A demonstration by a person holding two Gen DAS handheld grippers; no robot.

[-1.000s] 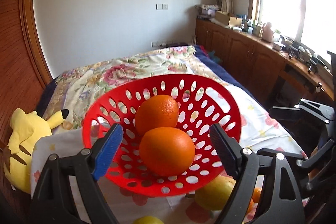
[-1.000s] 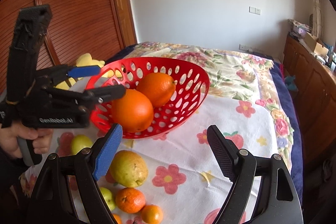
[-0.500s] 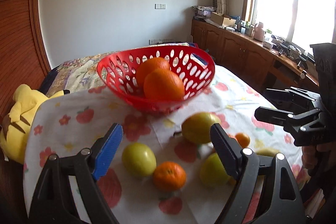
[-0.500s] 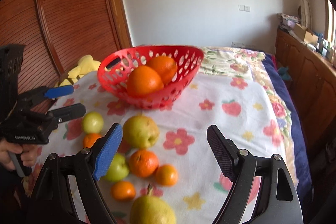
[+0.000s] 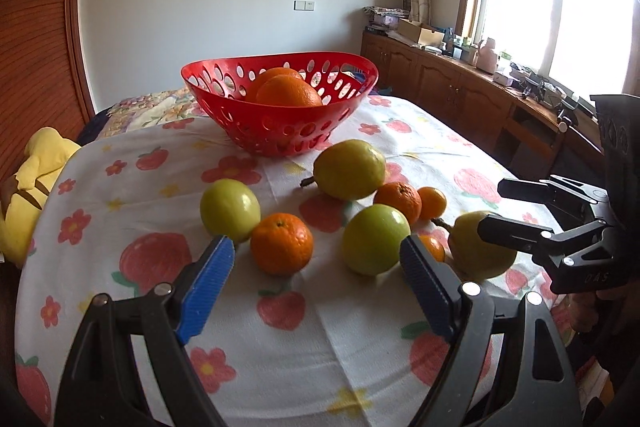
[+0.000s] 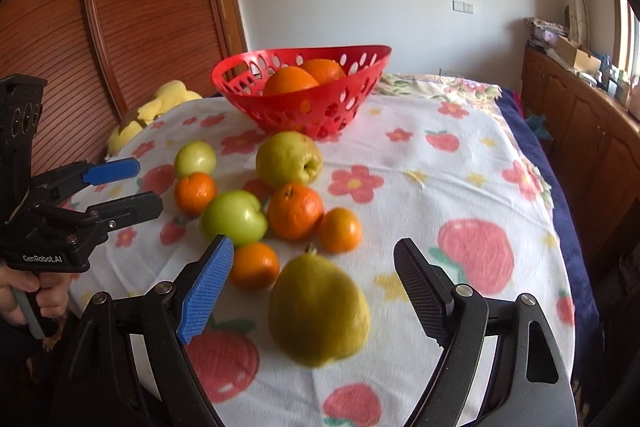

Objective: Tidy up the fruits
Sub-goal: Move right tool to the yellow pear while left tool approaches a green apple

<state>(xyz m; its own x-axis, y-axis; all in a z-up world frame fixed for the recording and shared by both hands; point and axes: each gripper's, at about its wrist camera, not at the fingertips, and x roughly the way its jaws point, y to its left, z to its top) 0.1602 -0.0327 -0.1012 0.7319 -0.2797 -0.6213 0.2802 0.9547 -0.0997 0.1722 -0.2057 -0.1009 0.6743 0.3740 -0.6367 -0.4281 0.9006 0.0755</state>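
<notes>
A red basket [image 5: 280, 131] [image 6: 320, 111] holding two oranges [image 5: 289, 91] stands at the far side of the flowered cloth. Loose fruit lies in front: two green apples [image 5: 230, 205] [image 5: 376, 245], several small oranges [image 5: 282, 243], and two yellow pears [image 5: 348, 169] [image 6: 318, 311]. My left gripper [image 5: 316, 287] is open and empty, low over the cloth near a small orange. My right gripper [image 6: 312, 293] is open, its jaws on either side of the near pear, not touching it.
A yellow plush toy [image 5: 36, 167] lies at the cloth's left edge. Wooden cabinets [image 5: 460, 87] with clutter run under the window on the right. A wooden sliding door [image 6: 132, 7] stands at the left.
Both grippers have drawn back from the basket and dropped lower. The basket now stands flat on the cloth, and the loose fruit lies near the fingers.
</notes>
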